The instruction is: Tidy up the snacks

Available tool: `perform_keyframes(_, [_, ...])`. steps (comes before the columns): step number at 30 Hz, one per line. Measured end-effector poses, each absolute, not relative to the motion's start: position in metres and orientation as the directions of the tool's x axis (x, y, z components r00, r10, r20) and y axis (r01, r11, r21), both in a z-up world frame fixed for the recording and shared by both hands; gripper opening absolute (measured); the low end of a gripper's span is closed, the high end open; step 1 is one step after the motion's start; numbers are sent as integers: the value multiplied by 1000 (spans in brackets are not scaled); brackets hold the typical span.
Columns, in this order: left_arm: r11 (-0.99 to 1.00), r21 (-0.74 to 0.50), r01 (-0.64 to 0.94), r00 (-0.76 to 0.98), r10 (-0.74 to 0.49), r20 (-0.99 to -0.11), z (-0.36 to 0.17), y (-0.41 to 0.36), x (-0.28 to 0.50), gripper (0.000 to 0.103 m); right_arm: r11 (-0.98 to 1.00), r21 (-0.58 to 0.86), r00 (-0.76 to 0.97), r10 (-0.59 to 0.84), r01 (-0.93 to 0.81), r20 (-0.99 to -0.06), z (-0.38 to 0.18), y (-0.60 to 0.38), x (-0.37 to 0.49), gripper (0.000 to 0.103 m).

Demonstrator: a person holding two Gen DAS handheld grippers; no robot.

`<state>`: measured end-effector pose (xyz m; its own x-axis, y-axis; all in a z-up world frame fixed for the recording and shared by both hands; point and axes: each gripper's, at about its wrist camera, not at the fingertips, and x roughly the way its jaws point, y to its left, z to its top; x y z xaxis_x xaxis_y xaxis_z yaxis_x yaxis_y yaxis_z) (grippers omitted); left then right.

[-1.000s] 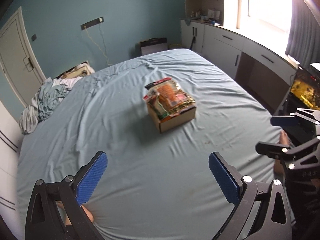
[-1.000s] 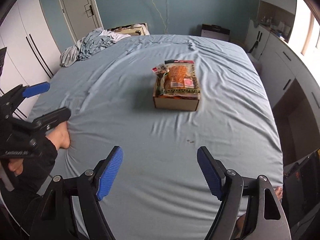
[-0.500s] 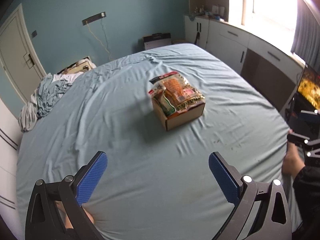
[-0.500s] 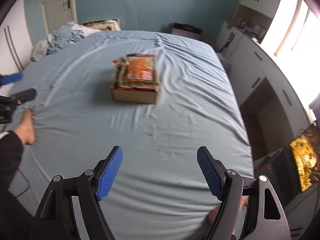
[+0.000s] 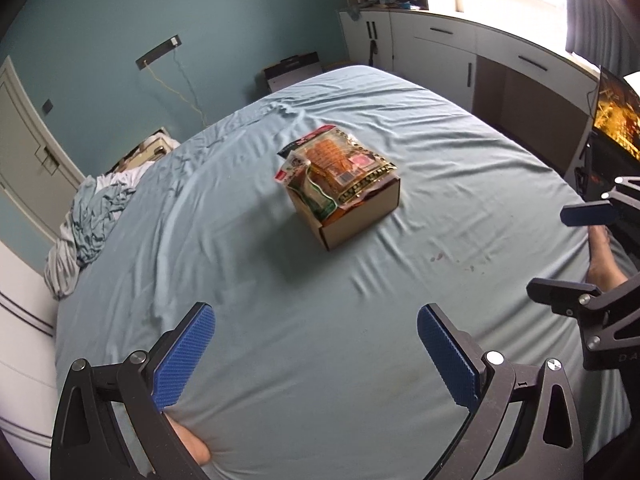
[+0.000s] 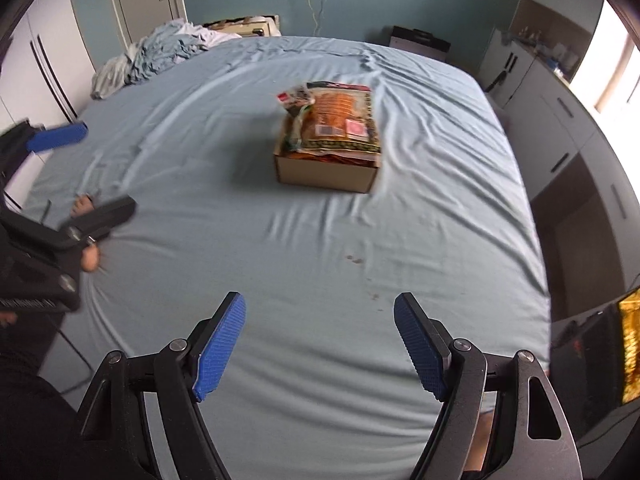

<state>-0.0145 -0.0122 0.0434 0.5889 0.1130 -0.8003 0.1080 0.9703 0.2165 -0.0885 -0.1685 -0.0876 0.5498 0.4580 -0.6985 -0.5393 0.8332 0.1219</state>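
Observation:
A cardboard box point(image 5: 362, 216) point(image 6: 326, 174) sits mid-bed on the light blue sheet point(image 5: 280, 300). Snack packets fill it to overflowing: a large orange packet point(image 5: 340, 162) point(image 6: 342, 118) lies on top, and a green and white packet point(image 5: 310, 188) point(image 6: 296, 110) sticks out at its left. My left gripper point(image 5: 316, 356) hovers open over the near part of the bed, well short of the box, nothing between its blue pads. My right gripper point(image 6: 320, 344) is open too, empty and equally far from the box. Each gripper shows at the edge of the other's view.
A heap of crumpled bedding point(image 5: 88, 216) point(image 6: 160, 52) lies at the bed's far left corner. White cabinets point(image 5: 480, 52) run along the right under a bright window. A lit screen point(image 5: 618, 120) stands at the right edge. Bare feet point(image 6: 86, 232) rest on the bed's near edge.
Both grippers have sunk lower and shifted over the near end of the bed; the box looks a little closer in both views. The jaws have kept the same wide opening.

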Motion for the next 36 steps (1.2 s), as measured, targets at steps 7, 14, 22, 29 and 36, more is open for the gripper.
perform_keyframes(7, [986, 149, 76, 545, 84, -834, 38, 4, -9, 103, 840, 148, 543, 460, -521, -702, -84, -184, -79, 76])
perform_keyframes(14, [999, -36, -26, 483, -19, -875, 33, 32, -11, 103, 843, 170, 517, 459, -510, -723, -91, -178, -68, 76])
perform_keyframes(22, [1000, 19, -2, 501, 18, -865, 36, 35, -13, 103, 850, 165, 518, 447, -501, -729, -93, -175, -66, 76])
perform_keyframes(29, [1000, 20, -3, 504, 19, -863, 38, 37, -14, 103, 849, 147, 524, 440, -507, -729, -93, -170, -69, 76])
perform_keyframes(36, [997, 78, -1, 535, 66, -842, 42, 35, -14, 103, 845, 126, 530, 435, -520, -728, -93, -163, -72, 76])
